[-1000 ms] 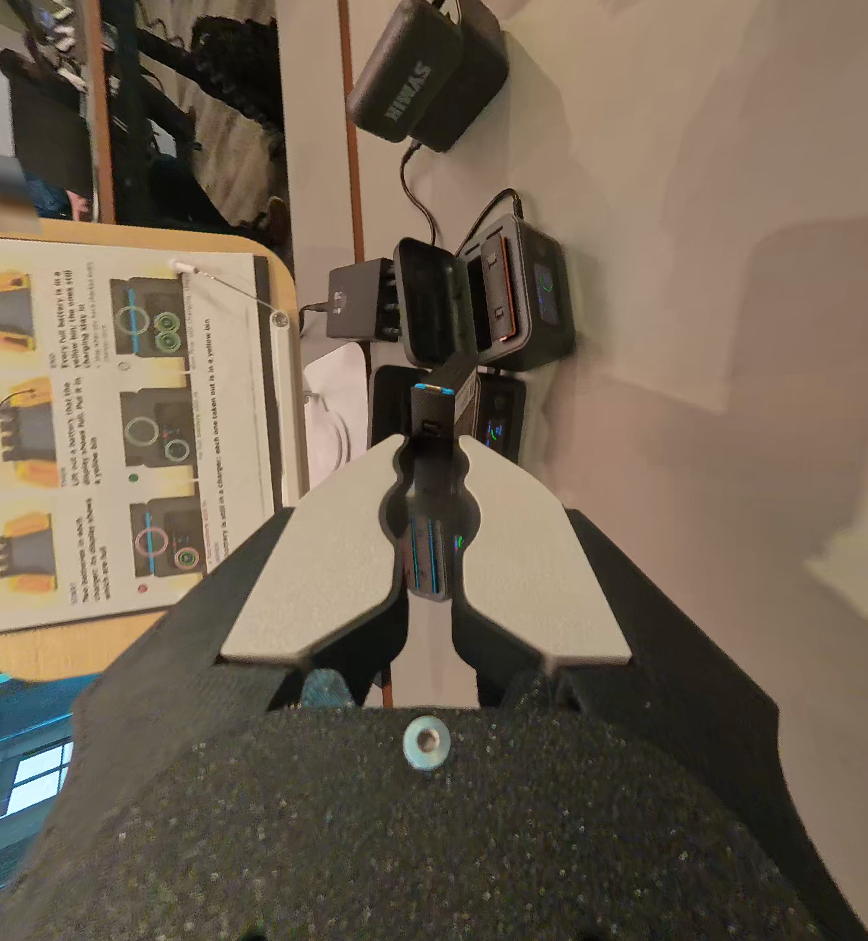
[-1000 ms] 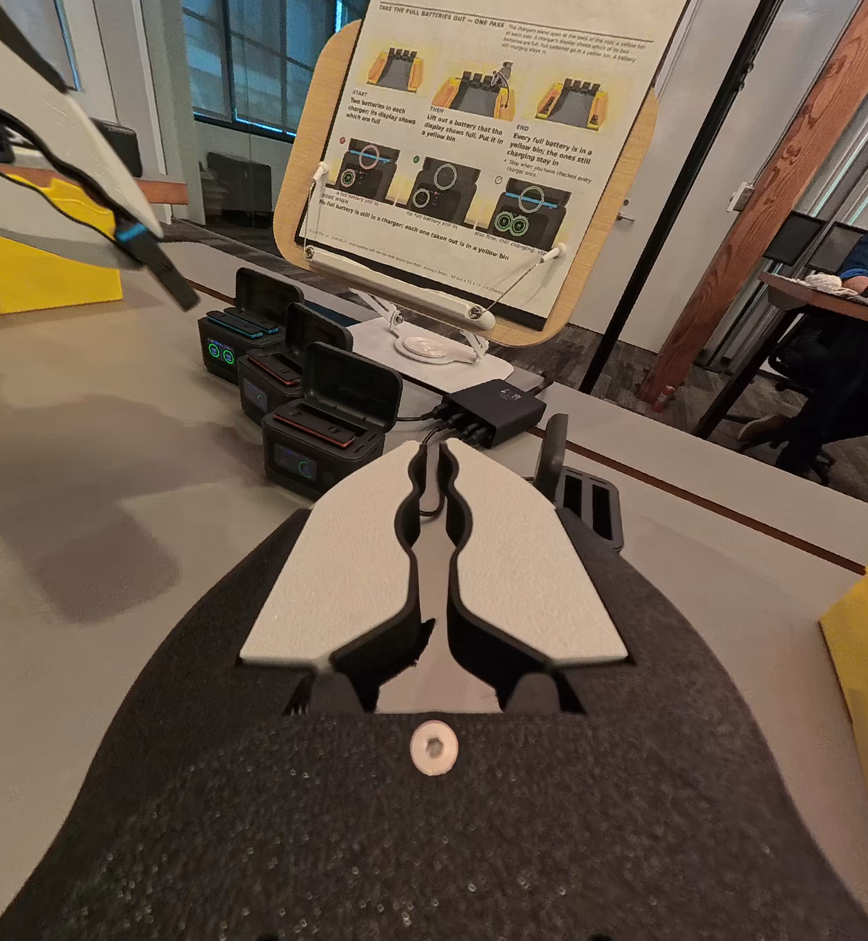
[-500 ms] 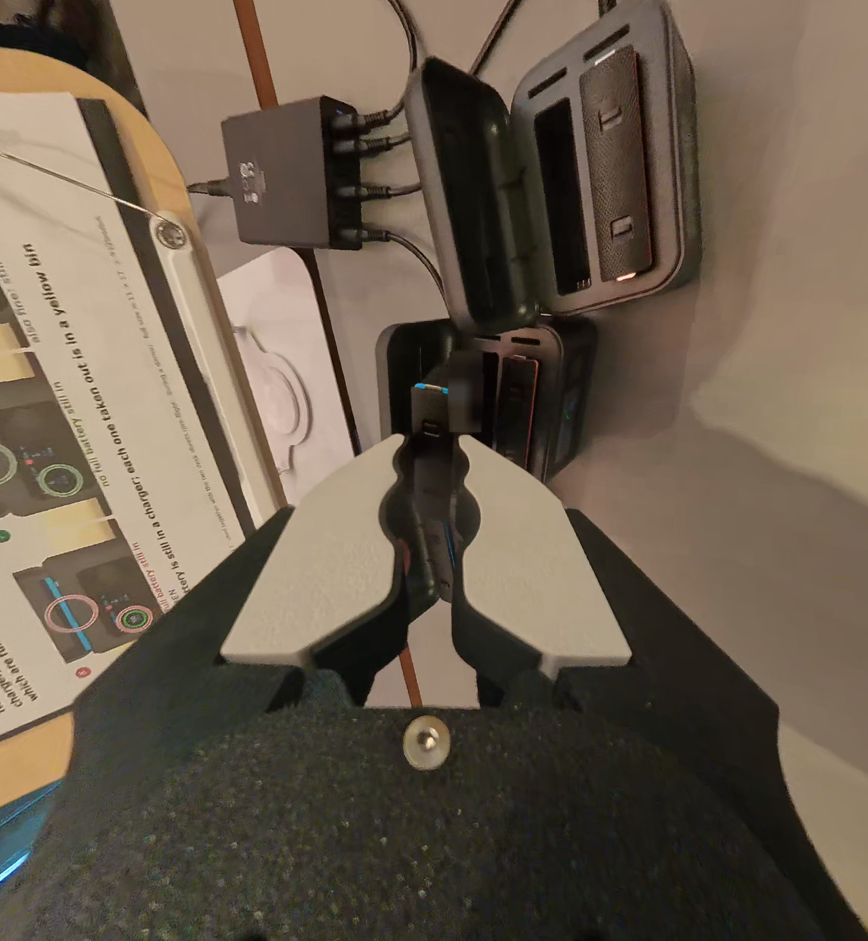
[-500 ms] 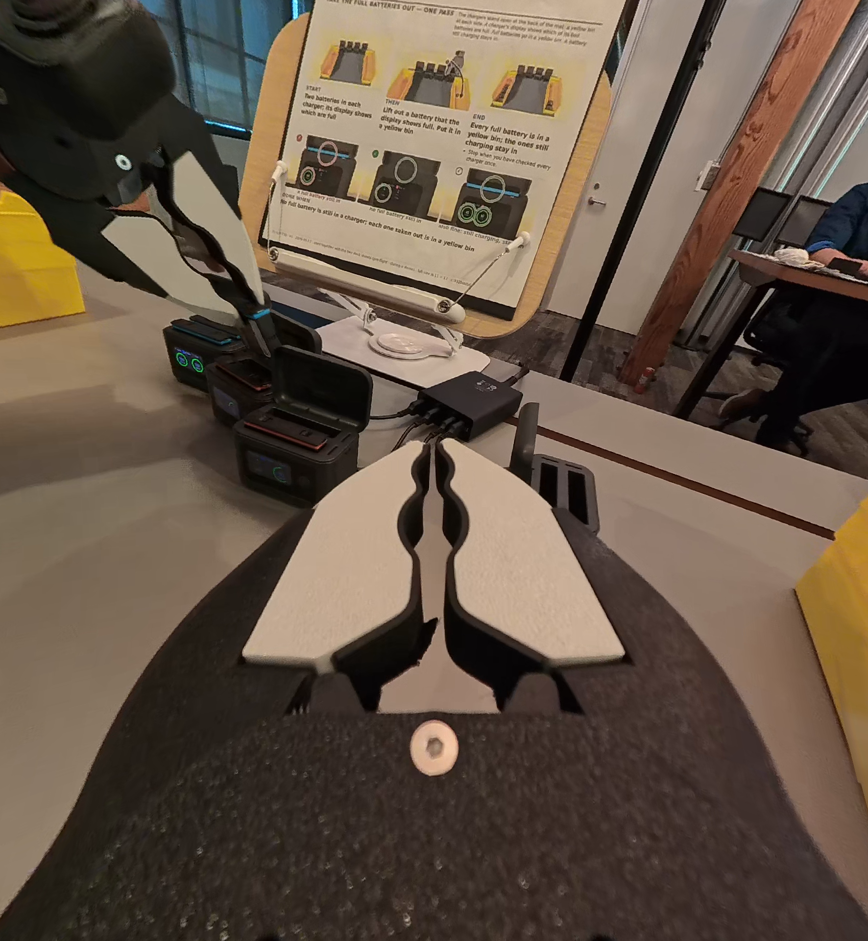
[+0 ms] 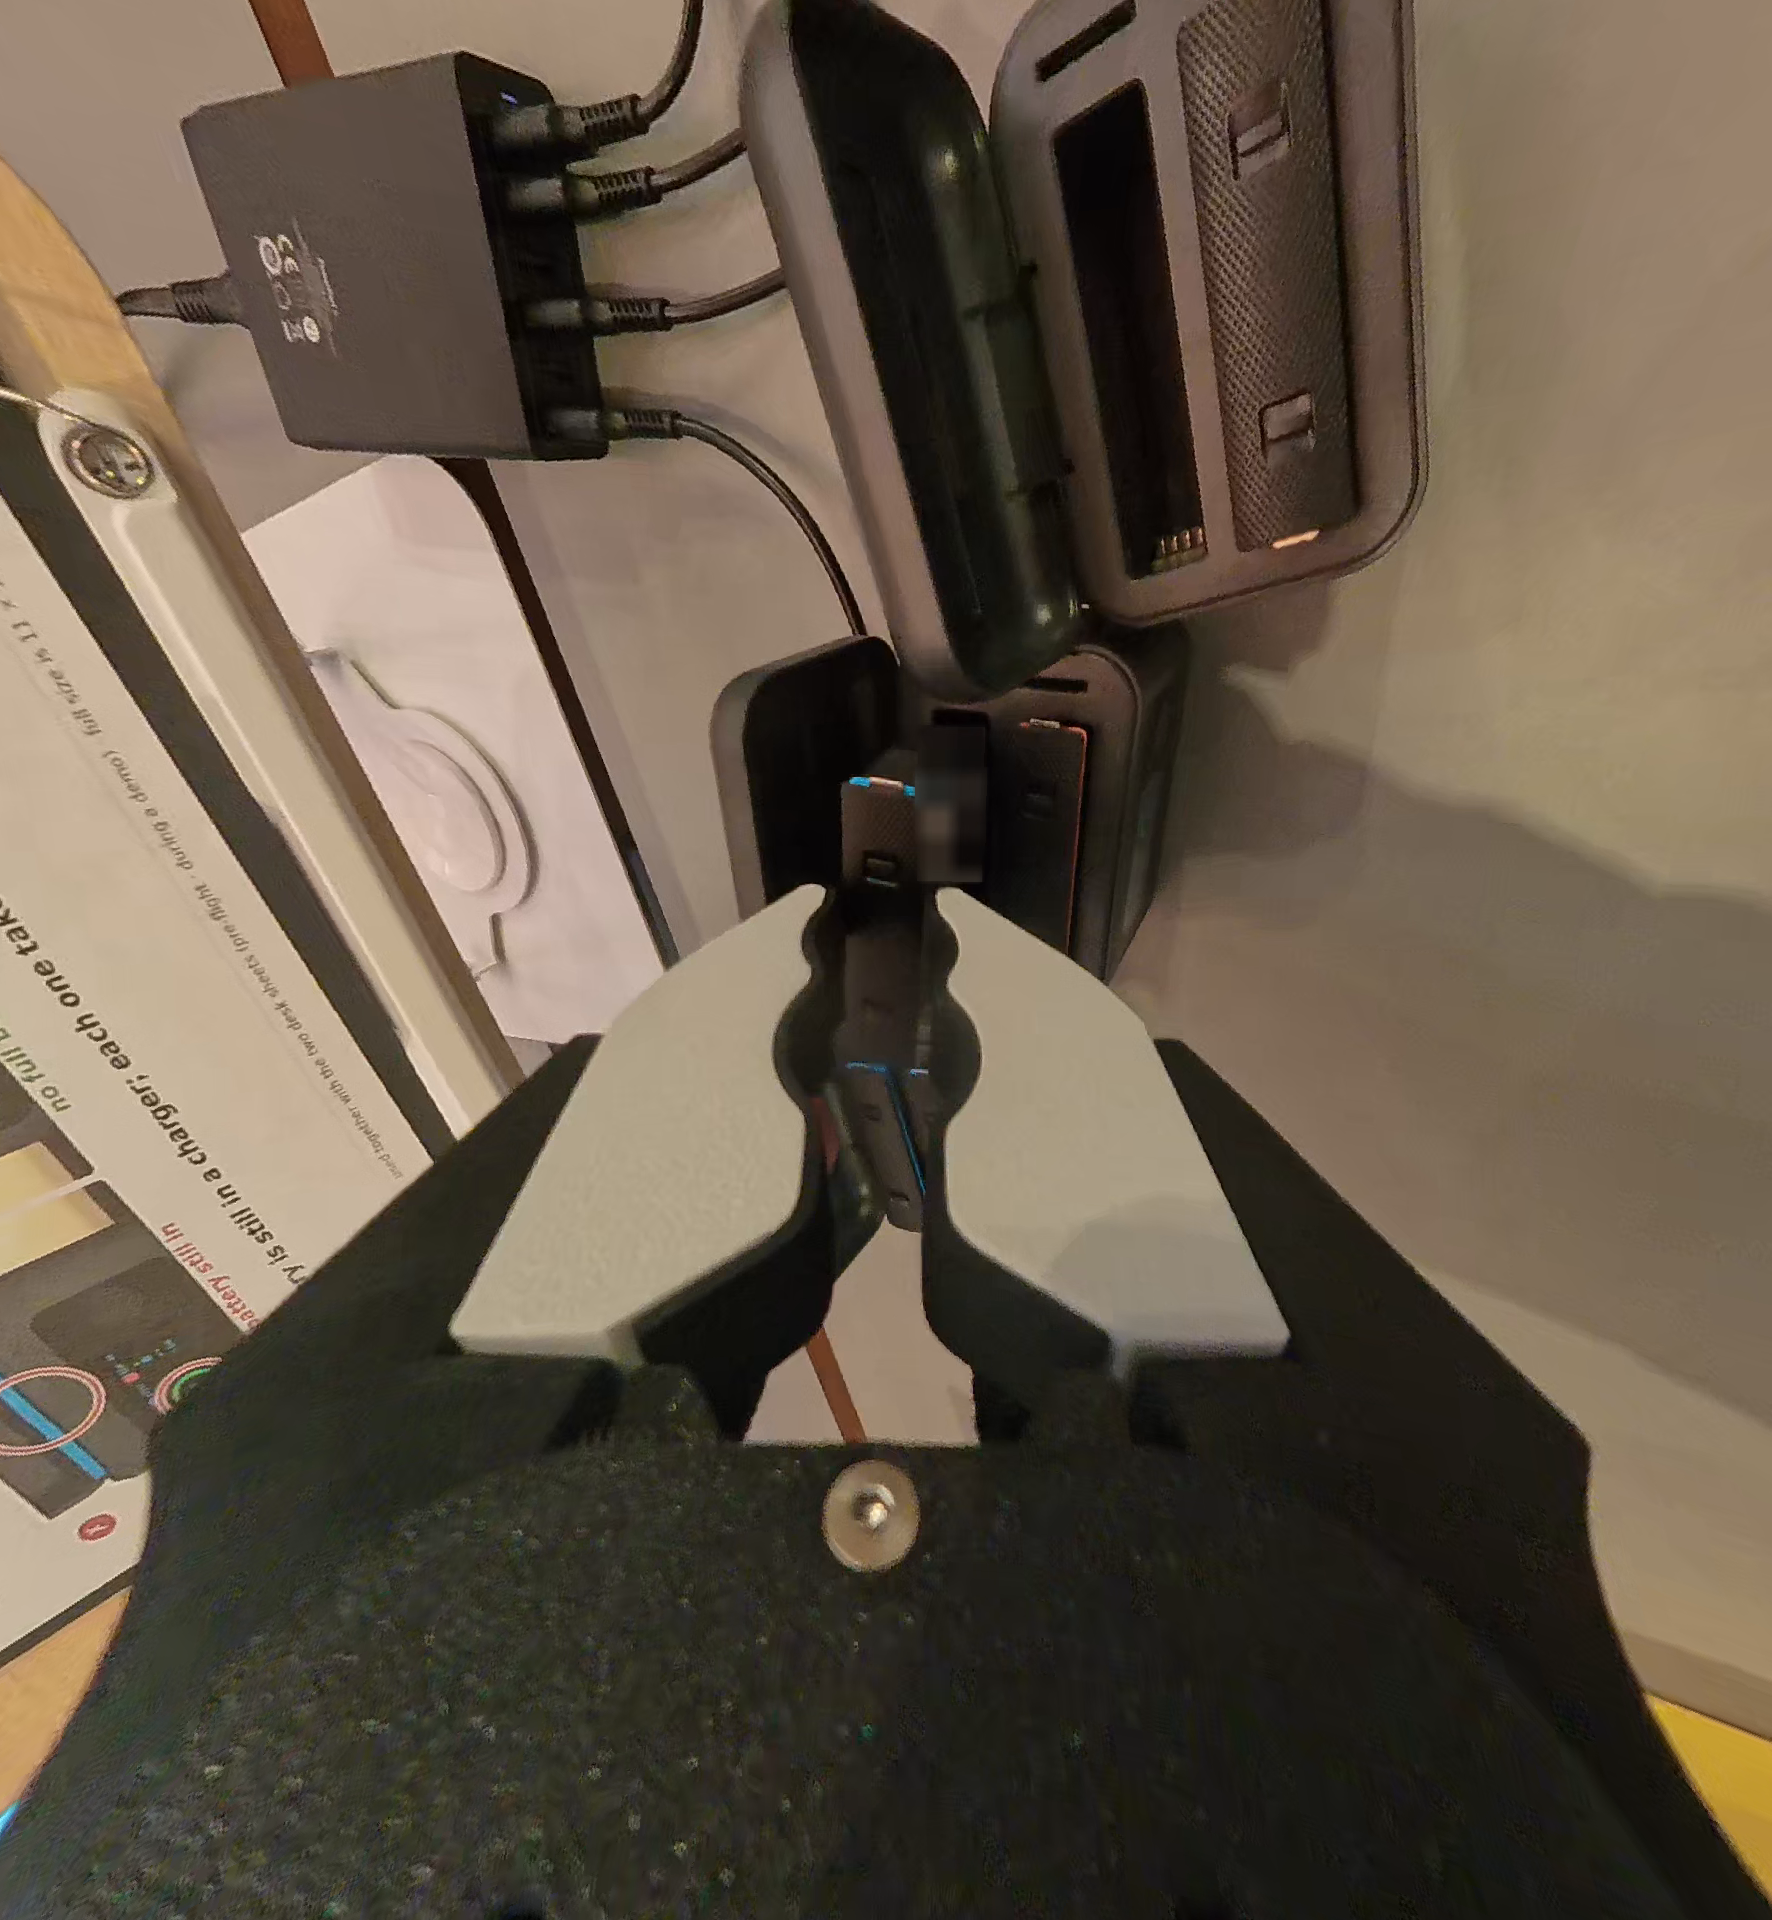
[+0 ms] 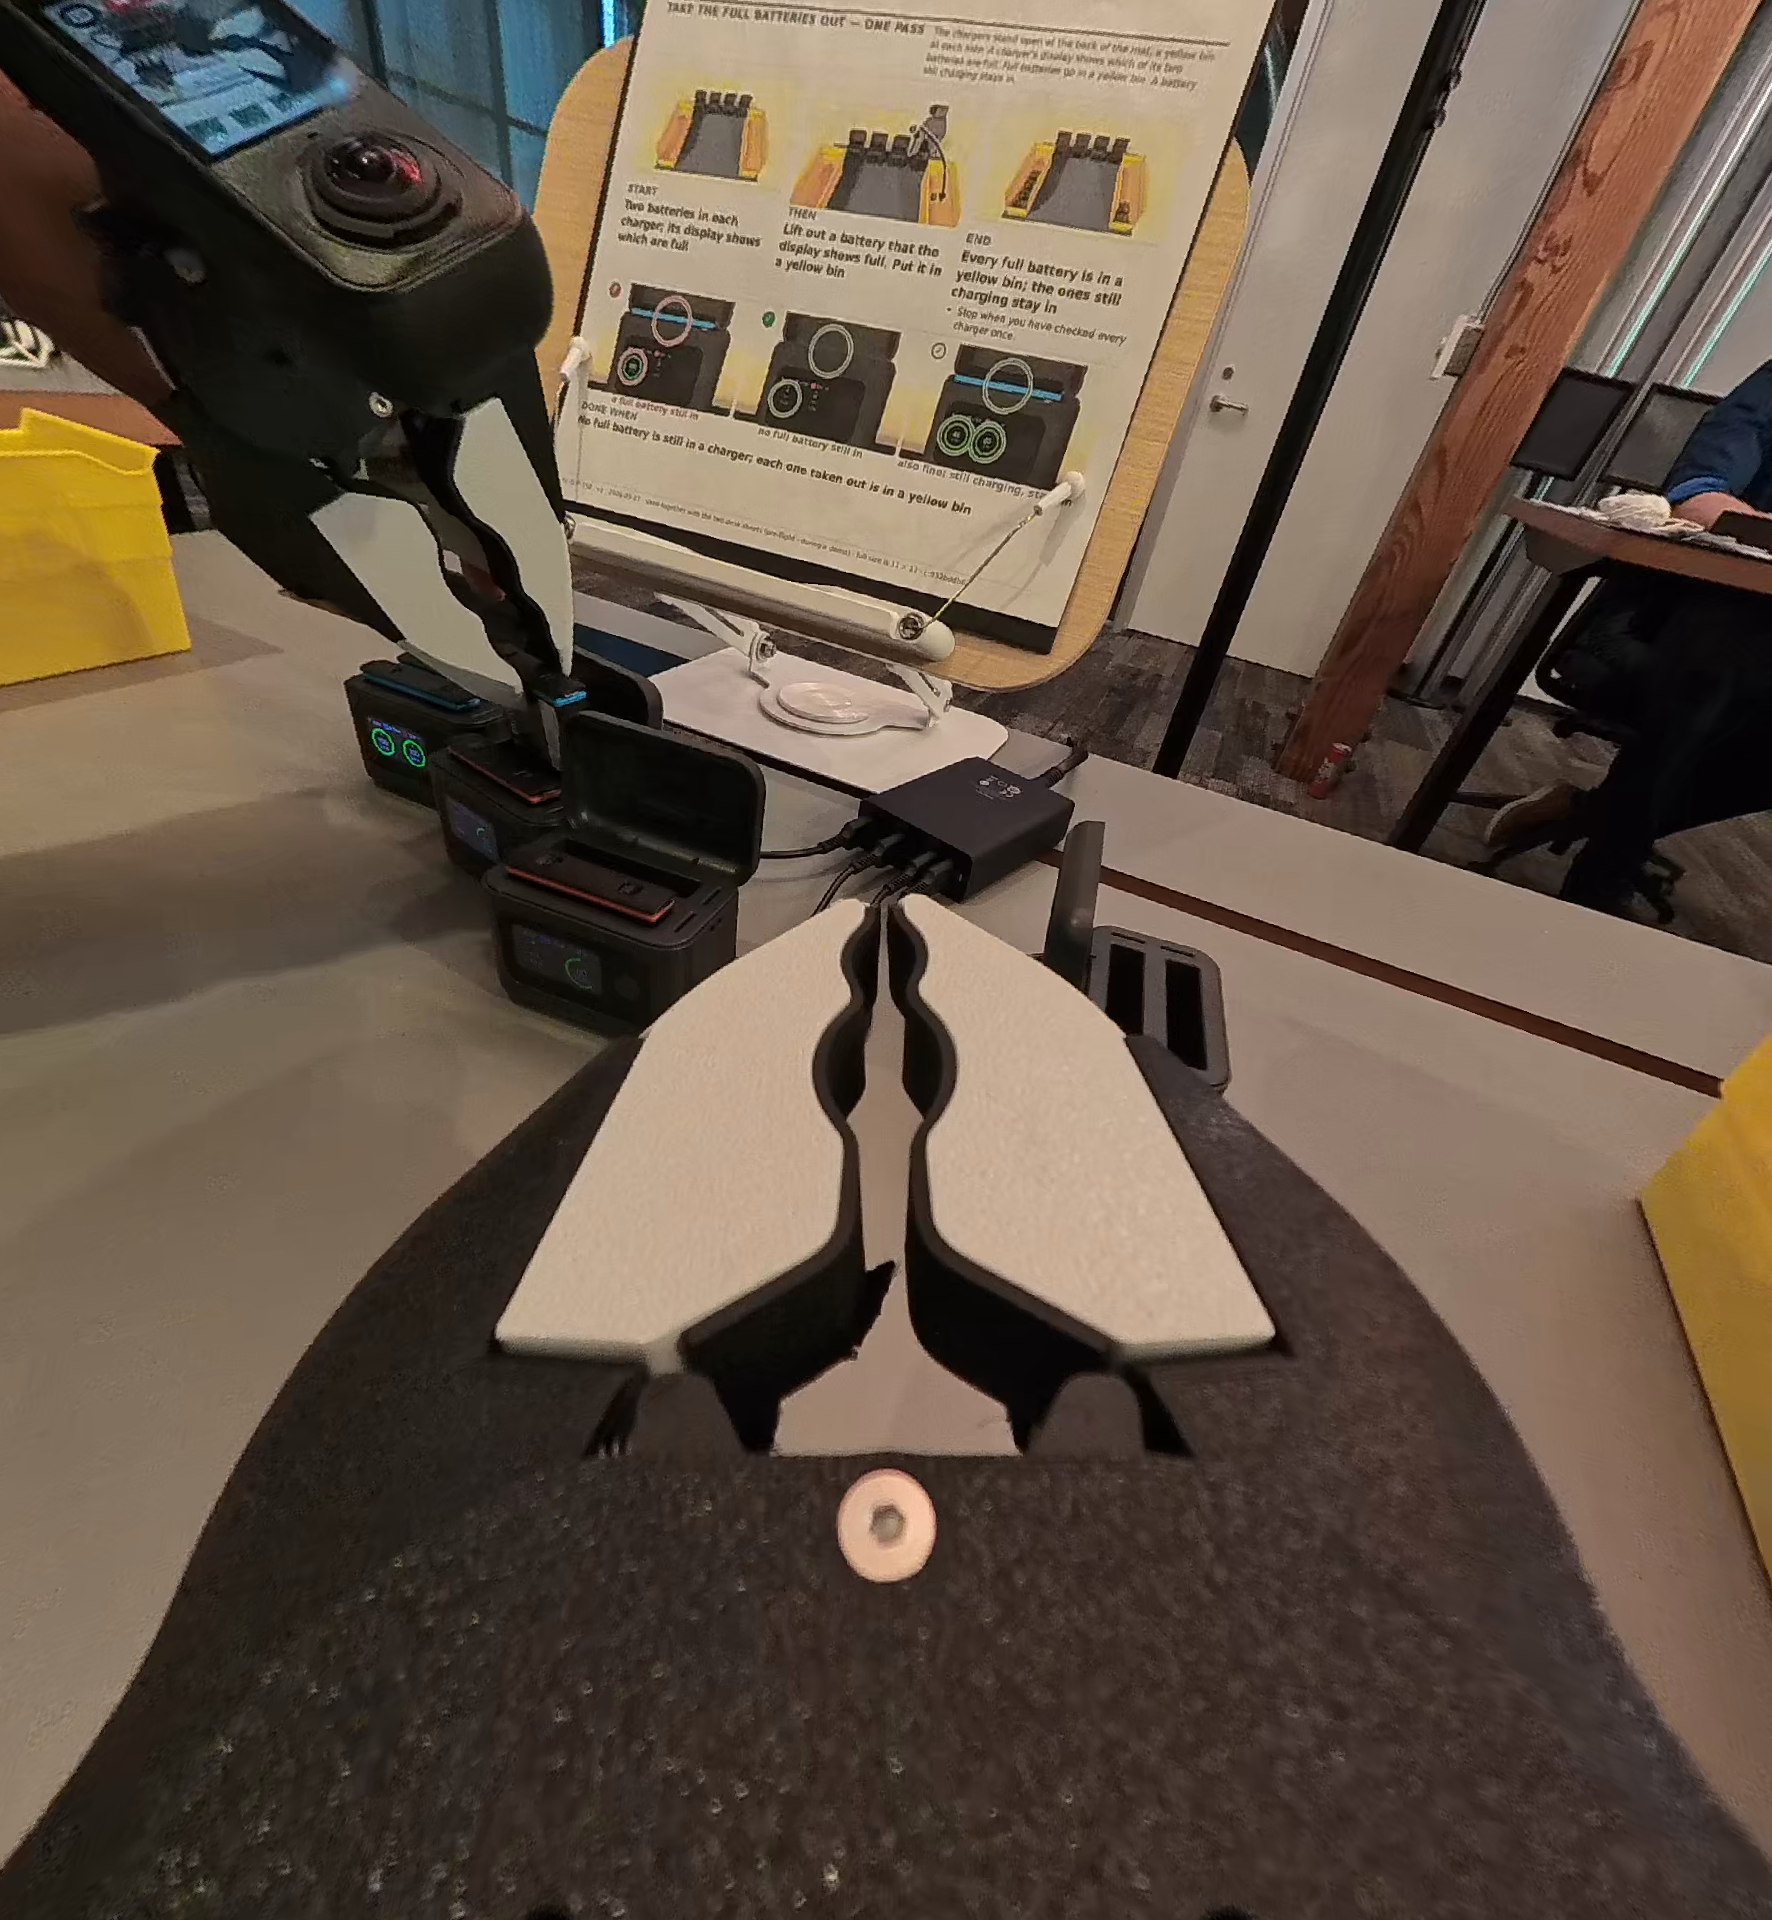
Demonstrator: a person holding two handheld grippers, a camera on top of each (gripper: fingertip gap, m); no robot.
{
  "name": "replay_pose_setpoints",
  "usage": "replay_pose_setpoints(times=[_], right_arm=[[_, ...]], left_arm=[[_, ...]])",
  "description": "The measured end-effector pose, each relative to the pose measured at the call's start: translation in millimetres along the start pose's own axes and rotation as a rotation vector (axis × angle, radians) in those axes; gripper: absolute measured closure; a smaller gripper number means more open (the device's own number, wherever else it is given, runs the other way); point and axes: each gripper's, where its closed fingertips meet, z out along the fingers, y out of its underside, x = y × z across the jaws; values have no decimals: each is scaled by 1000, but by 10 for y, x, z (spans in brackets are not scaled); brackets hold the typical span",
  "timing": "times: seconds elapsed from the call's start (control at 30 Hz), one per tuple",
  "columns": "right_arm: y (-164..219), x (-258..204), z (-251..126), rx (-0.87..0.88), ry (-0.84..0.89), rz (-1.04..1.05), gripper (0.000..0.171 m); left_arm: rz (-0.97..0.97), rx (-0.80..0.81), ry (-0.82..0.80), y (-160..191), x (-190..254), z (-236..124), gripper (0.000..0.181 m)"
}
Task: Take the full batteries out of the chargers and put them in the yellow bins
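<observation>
My left gripper [image 5: 882, 904] is shut on a black battery with blue trim [image 5: 877, 831]. It holds the battery tip-down just over the empty slot of the middle charger [image 5: 1110, 831], beside a red-trimmed battery [image 5: 1048, 800]. The right wrist view shows this gripper [image 6: 539, 665] over the row of three open chargers [image 6: 601, 935]. The charger at the far end [image 6: 394, 738] shows two green rings. My right gripper [image 6: 882, 909] is shut and empty, low over the table, with a fourth charger [image 6: 1162, 997] just beyond it. Yellow bins stand at the left [image 6: 40, 561] and right [image 6: 1765, 1247].
A black power hub [image 6: 965, 821] with cables feeds the chargers. An instruction board [image 6: 861, 312] on a white stand rises behind them. Another charger [image 5: 1277, 312] has one empty slot. A person sits at a desk [image 6: 1755, 582] far right. Some 25 cm of space lies between my two pairs of fingers.
My left gripper has come down and in over the middle charger, carrying the blue-trimmed battery towards its empty slot. My right gripper has hardly moved.
</observation>
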Motion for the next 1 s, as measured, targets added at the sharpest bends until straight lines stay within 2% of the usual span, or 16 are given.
replay_pose_setpoints(times=[0.47,1.0], right_arm=[[-22,4,-11,5,-4,9,170],[-14,-13,-8,2,-17,22,170]], left_arm=[[-59,-3,82,-5,81,129,167],[-79,33,101,51,68,62,163]])
